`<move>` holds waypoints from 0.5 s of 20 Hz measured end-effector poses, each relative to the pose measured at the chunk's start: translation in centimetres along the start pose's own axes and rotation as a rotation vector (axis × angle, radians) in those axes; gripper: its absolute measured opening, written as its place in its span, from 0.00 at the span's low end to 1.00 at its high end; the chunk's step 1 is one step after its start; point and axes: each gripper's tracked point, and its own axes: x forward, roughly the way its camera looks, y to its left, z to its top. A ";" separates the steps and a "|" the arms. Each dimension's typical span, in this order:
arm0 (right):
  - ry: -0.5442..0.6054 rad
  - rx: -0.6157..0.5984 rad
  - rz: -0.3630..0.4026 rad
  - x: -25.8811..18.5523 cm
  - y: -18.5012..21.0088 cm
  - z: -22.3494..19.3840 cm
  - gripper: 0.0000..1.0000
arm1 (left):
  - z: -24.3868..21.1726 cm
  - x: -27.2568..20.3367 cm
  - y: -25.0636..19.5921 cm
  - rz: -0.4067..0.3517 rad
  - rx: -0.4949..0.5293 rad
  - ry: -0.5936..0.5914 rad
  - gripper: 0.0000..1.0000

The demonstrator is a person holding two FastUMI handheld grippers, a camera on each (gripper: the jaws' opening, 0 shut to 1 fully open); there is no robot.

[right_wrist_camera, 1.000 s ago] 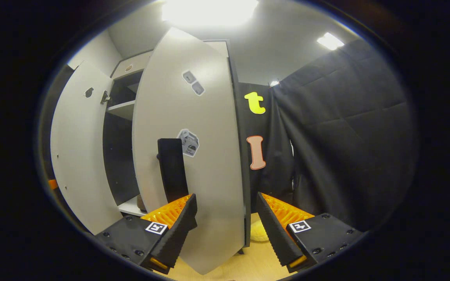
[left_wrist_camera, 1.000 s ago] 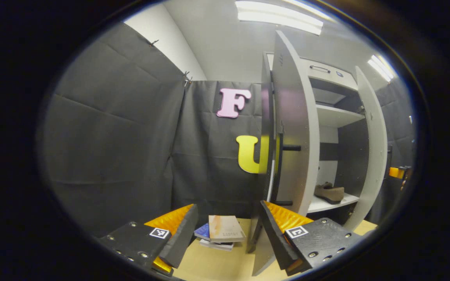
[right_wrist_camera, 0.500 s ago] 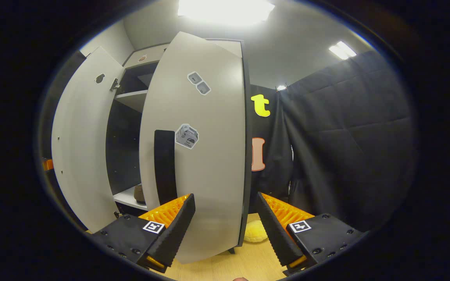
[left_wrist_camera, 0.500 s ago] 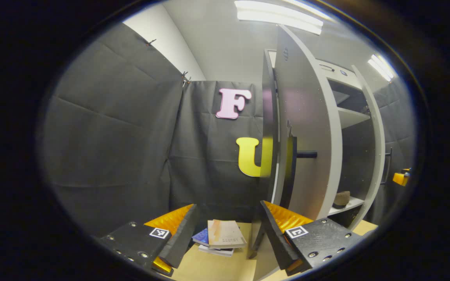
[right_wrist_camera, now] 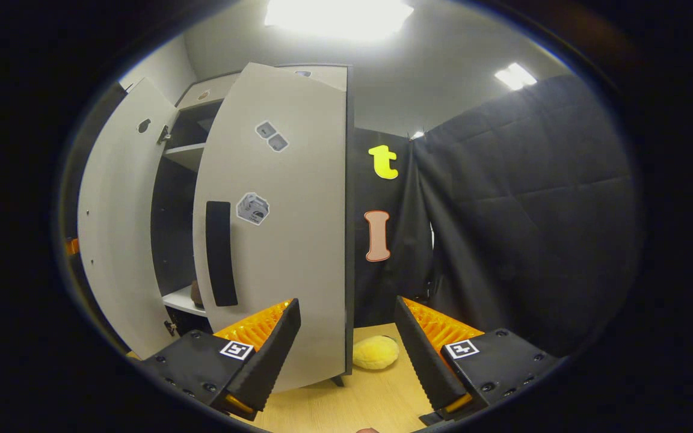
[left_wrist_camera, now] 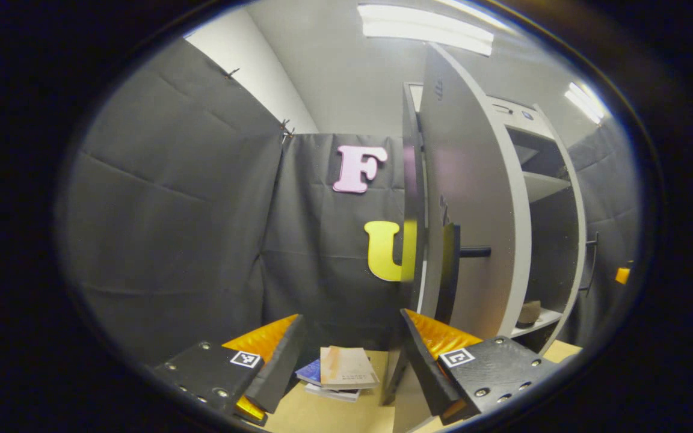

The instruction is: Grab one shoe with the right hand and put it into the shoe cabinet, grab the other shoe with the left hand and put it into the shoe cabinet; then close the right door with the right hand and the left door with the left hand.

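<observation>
The shoe cabinet [left_wrist_camera: 533, 198] stands upright with both doors partly open. In the left gripper view, the left door [left_wrist_camera: 473, 204] is seen nearly edge-on, its long axis vertical, its black handle [left_wrist_camera: 450, 270] projecting toward the camera side. Through the gap between the doors, one shoe [left_wrist_camera: 529, 313] rests on the lower shelf [left_wrist_camera: 533, 329]; its heading cannot be determined. The right door [left_wrist_camera: 578, 240] closes off the far side of that gap.

The left gripper [left_wrist_camera: 351, 355] is held level, jaws wide apart and holding nothing, with the left door's lower edge just beside its right finger. Books [left_wrist_camera: 340, 370] lie on the floor [left_wrist_camera: 322, 415] ahead.

In the right gripper view, the right door [right_wrist_camera: 286, 228] faces the camera broadside, handle [right_wrist_camera: 220, 252] vertical. The right gripper [right_wrist_camera: 346, 349] is level, jaws wide and unloaded, the door's lower edge near its left finger. A yellow plush item [right_wrist_camera: 375, 352] lies on the floor beside the door's outer edge.
</observation>
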 end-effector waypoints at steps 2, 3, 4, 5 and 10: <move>0.004 -0.007 0.009 -0.3 0.0 -0.2 1.00 | 0.2 -0.1 -0.7 -0.032 -0.019 0.002 0.91; 0.008 -0.009 0.014 -0.4 0.1 -0.2 1.00 | -0.1 0.0 -1.9 -0.049 -0.029 0.003 0.91; 0.012 -0.008 0.021 -0.6 0.2 -0.3 1.00 | -0.3 0.1 -3.6 -0.066 -0.034 0.002 0.93; 0.015 -0.008 0.026 -0.9 0.3 -0.4 1.00 | -0.4 0.0 -4.8 -0.080 -0.035 0.001 0.95; 0.025 -0.005 0.030 -1.9 -0.2 -0.6 1.00 | -0.4 -0.5 -8.4 -0.138 -0.030 -0.007 0.96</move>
